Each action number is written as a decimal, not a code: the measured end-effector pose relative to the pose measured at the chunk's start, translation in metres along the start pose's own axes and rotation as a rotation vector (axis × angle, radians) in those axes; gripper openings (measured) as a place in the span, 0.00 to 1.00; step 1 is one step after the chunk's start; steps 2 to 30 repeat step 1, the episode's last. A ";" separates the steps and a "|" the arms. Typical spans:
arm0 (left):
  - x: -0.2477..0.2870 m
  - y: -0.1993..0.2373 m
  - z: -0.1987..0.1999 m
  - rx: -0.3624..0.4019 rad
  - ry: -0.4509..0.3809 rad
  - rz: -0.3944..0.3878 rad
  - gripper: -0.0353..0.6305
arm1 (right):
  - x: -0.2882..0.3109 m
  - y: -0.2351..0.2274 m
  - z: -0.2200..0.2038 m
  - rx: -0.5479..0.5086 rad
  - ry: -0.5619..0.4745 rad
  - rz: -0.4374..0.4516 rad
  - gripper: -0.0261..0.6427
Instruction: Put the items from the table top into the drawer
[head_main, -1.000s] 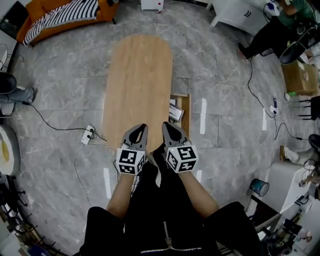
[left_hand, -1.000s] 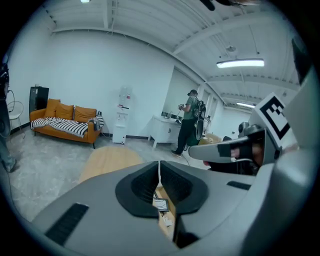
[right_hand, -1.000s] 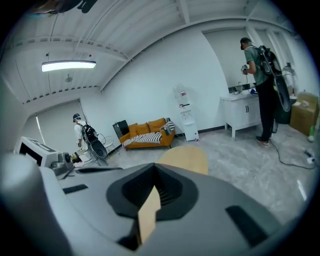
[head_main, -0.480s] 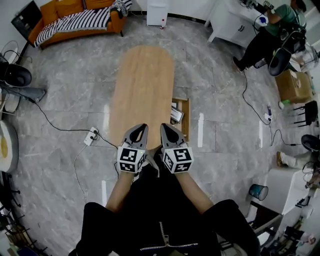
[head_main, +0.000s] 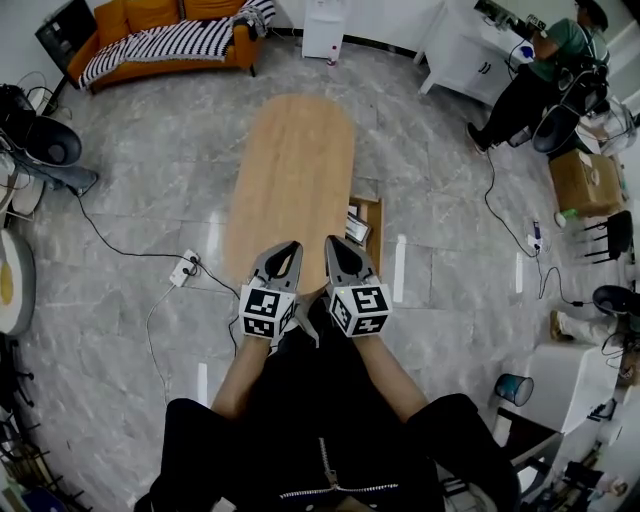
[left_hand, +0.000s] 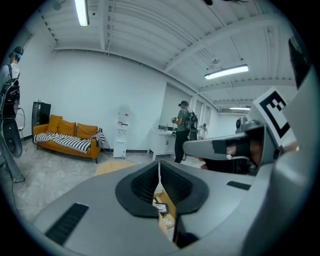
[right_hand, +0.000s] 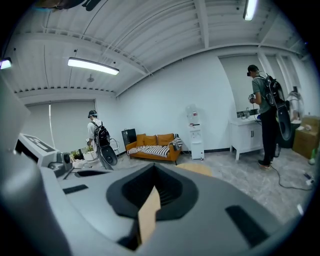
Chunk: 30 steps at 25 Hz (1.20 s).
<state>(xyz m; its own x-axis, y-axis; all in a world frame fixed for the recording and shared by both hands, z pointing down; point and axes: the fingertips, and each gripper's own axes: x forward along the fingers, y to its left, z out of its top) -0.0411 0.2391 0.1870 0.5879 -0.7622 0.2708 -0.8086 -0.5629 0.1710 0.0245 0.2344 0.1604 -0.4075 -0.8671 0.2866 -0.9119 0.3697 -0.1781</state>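
grip: left gripper (head_main: 289, 250) and right gripper (head_main: 334, 246) fingers are closed, nothing held | items (head_main: 354, 228) are seen in open drawer (head_main: 375, 215), bench (head_main: 290, 170) right edge; top bare | next: likely only closing left; front is best pushed squarely

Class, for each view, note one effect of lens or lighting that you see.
Head view: the wide lens bows the room, and pale glare streaks lie on the glossy grey stone floor. Left gripper view: dark round corners, a bright white ceiling strip light. Right gripper view: the same dark corners.
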 end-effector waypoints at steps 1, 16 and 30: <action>-0.001 0.001 0.002 0.002 -0.005 -0.002 0.09 | 0.001 0.001 0.004 -0.002 -0.007 0.000 0.05; -0.001 0.001 0.002 0.002 -0.005 -0.002 0.09 | 0.001 0.001 0.004 -0.002 -0.007 0.000 0.05; -0.001 0.001 0.002 0.002 -0.005 -0.002 0.09 | 0.001 0.001 0.004 -0.002 -0.007 0.000 0.05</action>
